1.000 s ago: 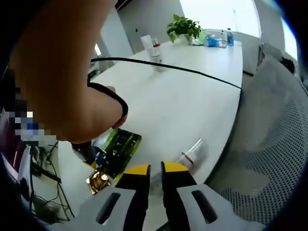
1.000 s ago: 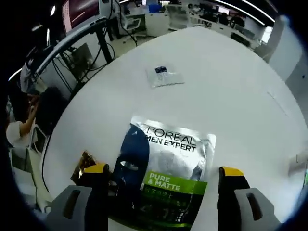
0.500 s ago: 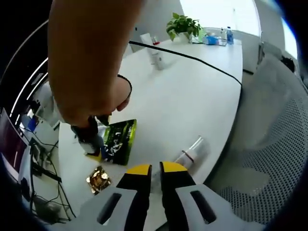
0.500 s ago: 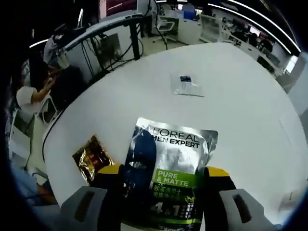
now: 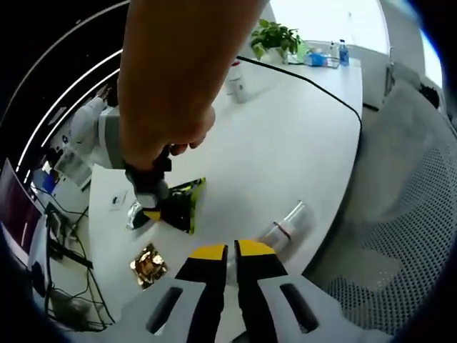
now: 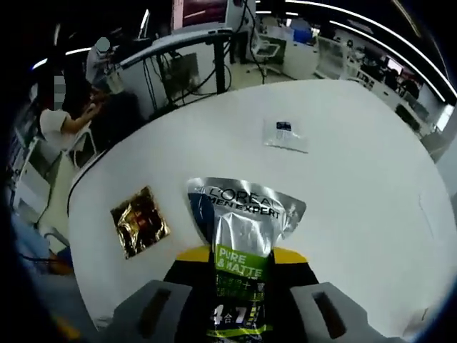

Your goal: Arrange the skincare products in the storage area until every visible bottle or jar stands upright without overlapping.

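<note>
the silver and green sachet [image 6: 243, 236] is clenched between the two jaws of the right claw [image 6: 241, 259], lifted off the white table [image 6: 357, 193]; its lower part is pinched narrow and hidden between the jaws. in the left gripper view the same sachet [image 5: 182, 204] hangs under the person's hand [image 5: 168, 118]. the left claw [image 5: 227, 251] has its jaws almost together with nothing between them. a clear tube [image 5: 285, 223] lies flat near the table edge, just beyond this claw. a gold packet [image 6: 139, 220] lies near the other edge, and a small clear packet [image 6: 285, 136] lies further off. much free table is around. far bottles [image 5: 234, 82] are too small to read.
</note>
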A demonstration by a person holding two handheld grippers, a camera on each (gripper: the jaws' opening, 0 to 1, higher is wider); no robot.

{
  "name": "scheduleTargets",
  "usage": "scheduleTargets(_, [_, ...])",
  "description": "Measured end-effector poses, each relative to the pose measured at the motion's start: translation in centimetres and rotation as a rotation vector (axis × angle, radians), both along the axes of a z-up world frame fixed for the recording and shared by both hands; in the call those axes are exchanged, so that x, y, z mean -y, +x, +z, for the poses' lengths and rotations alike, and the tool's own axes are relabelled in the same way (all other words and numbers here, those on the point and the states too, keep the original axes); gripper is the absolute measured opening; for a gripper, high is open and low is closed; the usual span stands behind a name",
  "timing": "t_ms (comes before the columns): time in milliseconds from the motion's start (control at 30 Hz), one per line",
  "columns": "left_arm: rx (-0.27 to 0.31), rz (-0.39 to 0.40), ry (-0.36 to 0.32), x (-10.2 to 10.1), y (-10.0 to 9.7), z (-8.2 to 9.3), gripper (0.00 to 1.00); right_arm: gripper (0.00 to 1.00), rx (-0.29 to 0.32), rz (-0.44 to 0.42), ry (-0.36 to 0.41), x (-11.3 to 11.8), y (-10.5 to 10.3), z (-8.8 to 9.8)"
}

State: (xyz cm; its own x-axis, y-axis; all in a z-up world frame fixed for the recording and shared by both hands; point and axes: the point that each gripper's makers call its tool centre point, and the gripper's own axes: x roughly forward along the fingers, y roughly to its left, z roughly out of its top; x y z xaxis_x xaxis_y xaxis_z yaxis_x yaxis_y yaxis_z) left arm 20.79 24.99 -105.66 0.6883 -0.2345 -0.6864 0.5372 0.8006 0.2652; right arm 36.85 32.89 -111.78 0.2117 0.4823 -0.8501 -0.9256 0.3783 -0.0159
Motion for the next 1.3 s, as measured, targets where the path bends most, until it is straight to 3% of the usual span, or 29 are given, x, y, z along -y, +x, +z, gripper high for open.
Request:
scheduleTargets(167, [-0.001,0.003,0.001,-0.1,0.0,0.0,0.00,0.11,0.004,0.075,-0.016,0.3,-0.2,0.0])
scheduleTargets(333, [-0.001,0.013,0.000,-0.3,0.1,0.0,0.00,0.01,-0.002,0.086,-0.051,1.8,-0.4,0.1])
scheduleTargets(633, [0.009,0.013,-0.010,-0.2,0.1,0.2,0.01,0.00,-0.015,0.056,0.125,3.4,-1.0,3.6])
scheduleTargets(833, [0.019,0.018,-0.023,-0.2,0.2,0.4,0.01,0.00,-0.060,-0.009,0.301,3.9,-2.5,6.1])
scheduleTargets(900, [0.092,0.025,-0.020,-0.5,0.9,1.7,0.00,0.00,-0.060,0.009,0.353,3.8,-3.3,6.9])
scheduleTargets(967, [0.124,0.055,-0.093,-0.2,1.1,2.6,0.01,0.00,-0.048,0.036,0.381,4.1,-4.2,7.5])
scheduleTargets(1067, [0.146,0.077,-0.148,0.0,1.4,3.2,0.07,0.00,-0.053,0.065,0.423,4.4,-5.7,8.4])
scheduleTargets(1300, [0.151,0.170,-0.361,0.3,1.9,4.4,0.23,0.00,-0.063,0.071,0.577,4.8,-7.0,11.2])
